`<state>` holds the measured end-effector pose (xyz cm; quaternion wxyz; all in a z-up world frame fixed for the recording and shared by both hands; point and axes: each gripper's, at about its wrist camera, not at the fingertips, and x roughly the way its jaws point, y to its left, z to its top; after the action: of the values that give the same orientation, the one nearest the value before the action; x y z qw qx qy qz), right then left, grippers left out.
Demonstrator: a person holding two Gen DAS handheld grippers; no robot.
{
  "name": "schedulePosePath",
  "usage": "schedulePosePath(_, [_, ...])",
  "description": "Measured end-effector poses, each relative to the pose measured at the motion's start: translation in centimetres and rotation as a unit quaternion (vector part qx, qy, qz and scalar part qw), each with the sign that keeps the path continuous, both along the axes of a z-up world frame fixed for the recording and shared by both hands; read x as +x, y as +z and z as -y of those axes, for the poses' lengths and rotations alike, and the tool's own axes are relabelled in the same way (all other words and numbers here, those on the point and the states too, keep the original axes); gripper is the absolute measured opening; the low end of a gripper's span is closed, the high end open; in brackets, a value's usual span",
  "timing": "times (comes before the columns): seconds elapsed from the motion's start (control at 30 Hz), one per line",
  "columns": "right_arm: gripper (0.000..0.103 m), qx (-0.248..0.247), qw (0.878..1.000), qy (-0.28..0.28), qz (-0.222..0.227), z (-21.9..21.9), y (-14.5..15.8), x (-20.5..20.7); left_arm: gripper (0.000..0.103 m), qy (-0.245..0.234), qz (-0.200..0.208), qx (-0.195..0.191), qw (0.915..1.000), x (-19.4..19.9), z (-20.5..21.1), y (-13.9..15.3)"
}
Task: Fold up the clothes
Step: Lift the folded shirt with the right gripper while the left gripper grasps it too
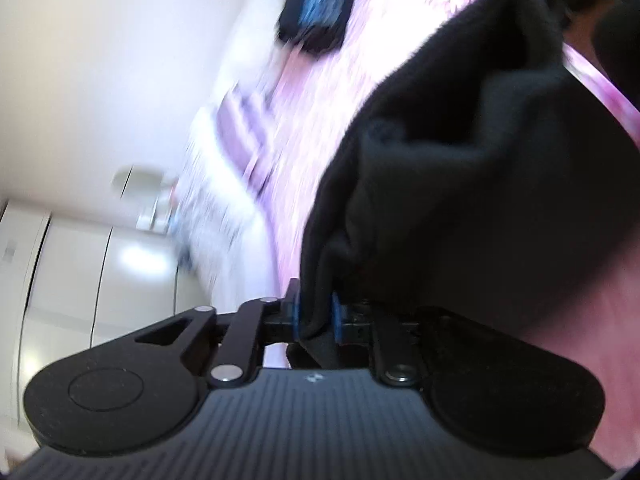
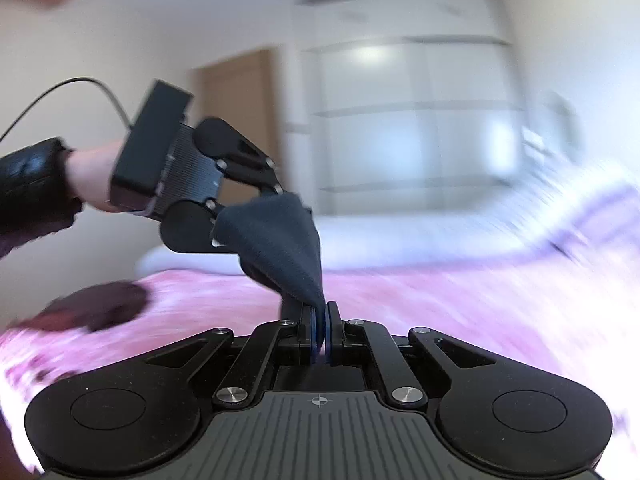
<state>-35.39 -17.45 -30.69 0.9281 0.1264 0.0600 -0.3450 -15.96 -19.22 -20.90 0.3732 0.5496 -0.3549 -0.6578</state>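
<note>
- Left wrist view: I am seeing the left gripper (image 1: 315, 317) pinching a fold of the black garment (image 1: 460, 184) between its blue pads (image 1: 296, 317).
- Right wrist view: I am seeing the right gripper (image 2: 322, 330) clamping another corner of that garment, which is hanging stretched between both grippers above the pink bedspread (image 2: 440, 312).
- Folded dark clothes (image 1: 320, 4) are lying further along the bed.
- A white wardrobe (image 2: 412, 120) is standing behind, blurred.

Bedroom, everything motion-blurred. Bed (image 2: 440, 312) with pink floral cover, pale pillows (image 2: 400, 236) at head. Glossy white wardrobe (image 2: 412, 120) behind, light glare on doors. Wooden door (image 2: 236, 92) left, cream walls (image 1: 120, 60).
</note>
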Motion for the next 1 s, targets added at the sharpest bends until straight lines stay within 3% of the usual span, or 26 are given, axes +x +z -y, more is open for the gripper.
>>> schedulePosePath(0.03, [0.002,0.034,0.999,-0.022,0.004,1.0,-1.2,-1.0,0.038,-0.008,-0.003,0.018,0.9998,-1.7,1.9,-1.5])
schedulePosePath(0.17, [0.003,0.196,0.977,-0.085,0.026,5.0,-6.7,-4.3,0.039,0.004,-0.024,0.103,0.9943,-5.3,7.2,-6.4])
schedulePosePath(0.23, [0.003,0.244,0.965,-0.089,0.047,6.0,-8.1,-5.6,0.039,0.022,-0.049,0.122,0.9911,-4.9,8.0,-7.2])
schedulePosePath(0.33, [0.013,0.253,0.962,-0.09,0.059,6.1,-8.6,-6.1,0.041,0.062,-0.1,0.143,0.9827,-1.8,8.5,-6.9])
schedulePosePath(0.4, [0.035,0.255,0.96,-0.092,0.069,6.1,-8.6,-6.6,0.041,0.108,-0.141,0.157,0.9714,1.8,8.7,-6.8])
schedulePosePath(0.47, [0.047,0.269,0.953,-0.098,0.1,6.6,-8.4,-7.8,0.041,0.16,-0.19,0.173,0.953,5.0,8.3,-7.0])
schedulePosePath(0.57, [0.052,0.288,0.941,-0.107,0.144,7.5,-8.4,-8.4,0.04,0.215,-0.262,0.201,0.9193,8.1,7.6,-7.1])
schedulePosePath(0.67, [0.052,0.305,0.927,-0.12,0.183,8.7,-8.2,-8.9,0.04,0.228,-0.303,0.21,0.9011,9.2,8.1,-7.6])
schedulePosePath(0.77, [0.05,0.322,0.911,-0.132,0.222,10.0,-8.1,-9.5,0.04,0.215,-0.334,0.222,0.8904,8.3,10.0,-6.8])
schedulePosePath(0.83, [0.032,0.33,0.907,-0.139,0.223,10.6,-8.1,-9.5,0.04,0.211,-0.339,0.232,0.8869,7.5,12.1,-6.8])
schedulePosePath(0.87, [0.016,0.332,0.907,-0.141,0.217,10.7,-8.1,-9.5,0.04,0.212,-0.336,0.238,0.8865,7.0,13.5,-7.4])
schedulePosePath(0.93, [0.009,0.334,0.908,-0.146,0.205,10.8,-8.3,-9.6,0.04,0.219,-0.329,0.254,0.8828,6.1,16.2,-8.9])
schedulePosePath(1.0, [0.006,0.332,0.912,-0.149,0.19,10.7,-8.5,-10.0,0.037,0.239,-0.323,0.28,0.8719,5.6,18.6,-11.1])
